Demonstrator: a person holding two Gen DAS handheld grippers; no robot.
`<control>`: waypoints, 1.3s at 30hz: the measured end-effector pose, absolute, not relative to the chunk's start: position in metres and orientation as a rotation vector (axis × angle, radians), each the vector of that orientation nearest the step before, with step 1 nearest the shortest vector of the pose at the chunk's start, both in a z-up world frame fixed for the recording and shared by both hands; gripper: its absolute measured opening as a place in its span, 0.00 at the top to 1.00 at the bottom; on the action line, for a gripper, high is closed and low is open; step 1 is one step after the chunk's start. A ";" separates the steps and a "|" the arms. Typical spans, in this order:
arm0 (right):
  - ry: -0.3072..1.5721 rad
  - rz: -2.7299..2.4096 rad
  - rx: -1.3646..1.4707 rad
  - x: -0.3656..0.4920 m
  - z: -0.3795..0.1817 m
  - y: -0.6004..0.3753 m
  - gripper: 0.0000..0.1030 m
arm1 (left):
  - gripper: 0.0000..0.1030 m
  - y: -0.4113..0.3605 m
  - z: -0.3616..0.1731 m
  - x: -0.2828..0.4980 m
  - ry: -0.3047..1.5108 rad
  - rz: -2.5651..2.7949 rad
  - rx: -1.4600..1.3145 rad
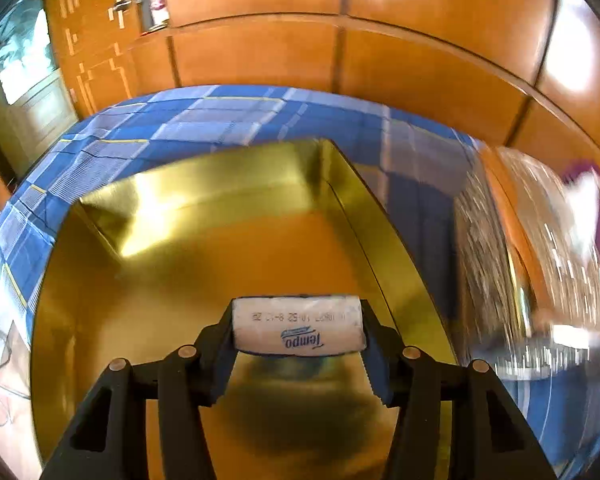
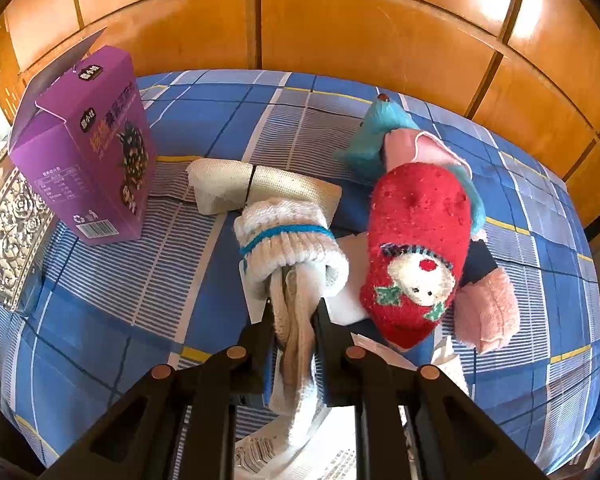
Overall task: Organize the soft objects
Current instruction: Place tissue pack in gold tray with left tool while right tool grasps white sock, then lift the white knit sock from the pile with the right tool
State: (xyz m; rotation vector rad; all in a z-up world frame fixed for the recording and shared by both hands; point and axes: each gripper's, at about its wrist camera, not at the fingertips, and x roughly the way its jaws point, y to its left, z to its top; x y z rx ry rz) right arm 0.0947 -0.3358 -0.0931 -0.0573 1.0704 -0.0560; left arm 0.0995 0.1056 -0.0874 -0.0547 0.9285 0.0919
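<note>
Gold card, glossy: one open shallow box (image 1: pixel 204 216) on the blue plaid bedspread (image 1: pixel 172 128), seen from the left wrist. One white Tempo tissue pack (image 1: pixel 300 330) clamped crosswise between the two black fingers of the left hand-held gripper (image 1: pixel 299 330), pads pressing both ends, hanging over the box floor with its dark reflection beneath. Right of the box, blurred: one silver-patterned lid or box (image 1: pixel 496 264) and something purple beyond, too smeared to name. Wooden panelled wall (image 1: pixel 380 52) behind the bed. From the right wrist: right hand-held gripper (image 2: pixel 296 320) clenched tight on one white ribbed sock bundle (image 2: pixel 288 240), one blue band around its rolled cuff, loose end trailing down between the fingers. Just beyond the bundle, one cream folded cloth (image 2: pixel 228 188) pinched at the middle by one dark band, flat on the bedspread. To the right, one red fuzzy sock (image 2: pixel 416 248) with one white face stitched on it, lying over one pink sock (image 2: pixel 488 312); above those, one teal sock (image 2: pixel 376 136) and one more pink piece (image 2: pixel 420 152) touching it. Far left, one purple carton (image 2: pixel 88 152) standing upright, flap open, beside one silver embossed box (image 2: pixel 8 236). White printed papers (image 2: pixel 300 456) under the gripper, count unclear.
</note>
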 end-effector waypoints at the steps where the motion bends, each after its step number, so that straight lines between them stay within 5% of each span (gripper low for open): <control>1: 1.070 -0.057 -0.061 0.095 -0.093 -0.336 0.86 | 0.44 0.101 -0.087 0.093 0.926 0.079 -0.049; 4: 1.069 -0.063 -0.073 0.093 -0.093 -0.334 0.86 | 0.39 0.088 -0.089 0.071 0.913 0.038 -0.030; 9: 1.069 -0.075 -0.088 0.093 -0.094 -0.331 0.86 | 0.12 0.079 -0.081 0.046 0.865 0.042 -0.011; 14: 1.069 -0.086 -0.090 0.093 -0.096 -0.330 0.85 | 0.00 0.081 -0.066 0.028 0.801 0.120 0.010; 39: 1.053 -0.123 -0.052 0.091 -0.091 -0.331 0.84 | 0.00 0.117 -0.047 0.003 0.757 0.220 -0.125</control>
